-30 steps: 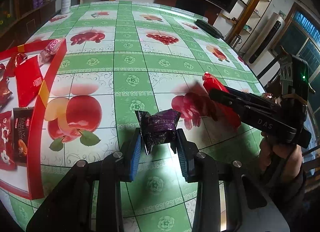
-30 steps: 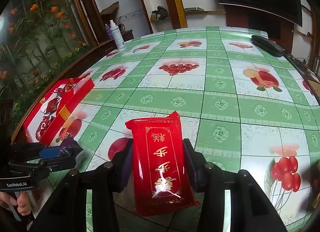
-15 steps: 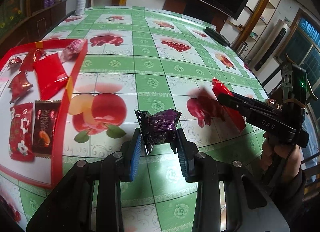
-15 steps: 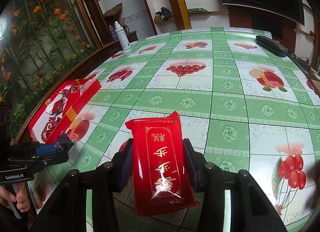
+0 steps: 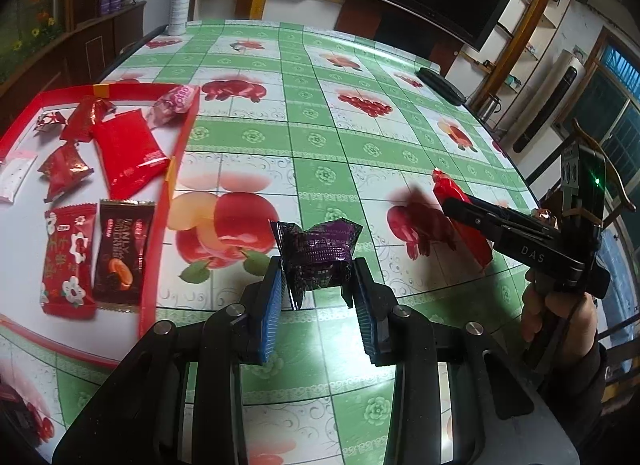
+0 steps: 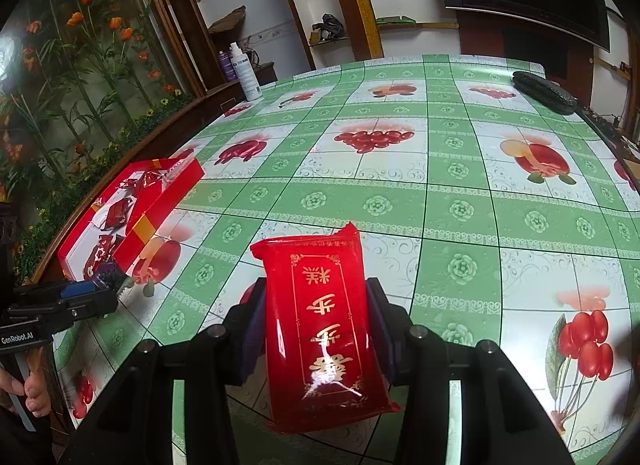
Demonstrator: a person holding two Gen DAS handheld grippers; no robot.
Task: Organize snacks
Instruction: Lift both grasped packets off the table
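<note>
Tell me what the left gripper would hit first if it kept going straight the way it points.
Probably the bare tablecloth: the left gripper, shut on the purple candy, points down at the apple print, right of the red tray. Depth is uncertain.

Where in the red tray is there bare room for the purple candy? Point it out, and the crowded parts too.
Free: the white floor of the red tray left of the red flower packet, below the small red candies. Crowded: the far half, around the big red packet and the pink candy. The left claw grips the purple candy over the tablecloth.
</note>
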